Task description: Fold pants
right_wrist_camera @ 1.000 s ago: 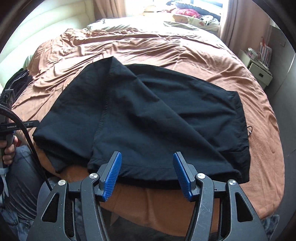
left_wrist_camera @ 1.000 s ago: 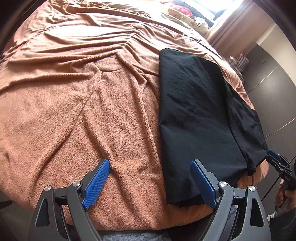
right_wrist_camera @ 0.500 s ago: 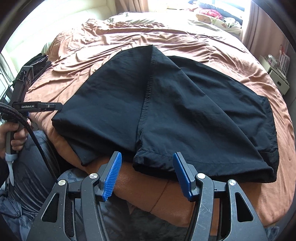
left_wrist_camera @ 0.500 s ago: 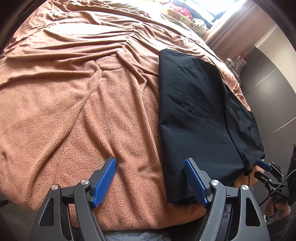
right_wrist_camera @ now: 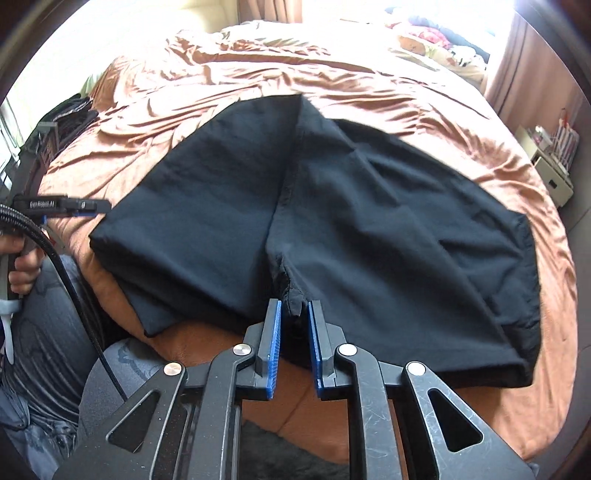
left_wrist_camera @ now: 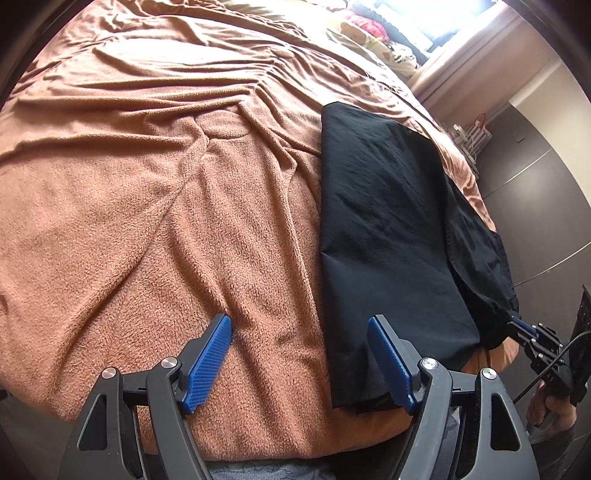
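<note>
Rumpled brown bedding (left_wrist_camera: 155,192) covers the bed in both views, and its far end washes out in window glare, so the bright bundle of cloth there (left_wrist_camera: 373,33) cannot be made out. At the left edge of the right wrist view a hand (right_wrist_camera: 22,266) grips a handle, cut off by the frame, with a black cable running down across a patterned trouser leg. That left hand-held gripper (left_wrist_camera: 299,363) hovers over the bedding with its blue pads wide apart and nothing between them; the right pad sits just over the near left edge of the black pants (left_wrist_camera: 384,229). The pants lie flat along the near right part of the bed, folded lengthwise, their lower corner hanging past the mattress edge and partly hidden behind the gripper frame. The right hand-held gripper (right_wrist_camera: 294,314) has just been closing, and its pads now pinch a small bunched tuck of the pants' near hem at the centre seam. Farther right, a white nightstand (right_wrist_camera: 550,173) is clipped by the lens rim.
</note>
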A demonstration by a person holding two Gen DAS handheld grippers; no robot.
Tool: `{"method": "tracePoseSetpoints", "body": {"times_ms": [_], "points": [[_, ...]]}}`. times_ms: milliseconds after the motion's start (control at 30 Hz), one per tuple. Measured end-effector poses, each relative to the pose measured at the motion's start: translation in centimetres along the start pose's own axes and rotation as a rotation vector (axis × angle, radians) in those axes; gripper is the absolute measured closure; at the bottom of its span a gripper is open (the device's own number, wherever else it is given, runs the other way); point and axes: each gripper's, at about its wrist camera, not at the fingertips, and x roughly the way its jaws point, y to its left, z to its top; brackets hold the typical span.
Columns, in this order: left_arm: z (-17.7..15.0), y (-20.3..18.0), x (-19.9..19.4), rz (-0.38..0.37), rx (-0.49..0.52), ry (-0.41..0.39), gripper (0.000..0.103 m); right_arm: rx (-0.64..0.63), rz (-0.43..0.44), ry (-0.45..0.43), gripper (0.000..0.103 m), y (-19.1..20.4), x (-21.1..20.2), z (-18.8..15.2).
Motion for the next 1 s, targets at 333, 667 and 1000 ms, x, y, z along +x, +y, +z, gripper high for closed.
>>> {"method": "tracePoseSetpoints", "body": {"times_ms": [333,667,1000], "points": [[-0.1,0.7,-0.7,-0.028,-0.036,-0.032,0.025,0.039,-0.138,-0.069,0.095,-4.5,-2.7,3.8],[-0.2,1.3,-1.6,-0.042,-0.089,-0.084,0.025,0.125,-0.25,-0.071,0.095,-9.4,-1.0,7.4],[-0.1,1.4,-1.5,-0.059,-0.093,-0.075,0.025,0.193,-0.358,-0.032,0.095,-13.7,3.9,11.8]]}}
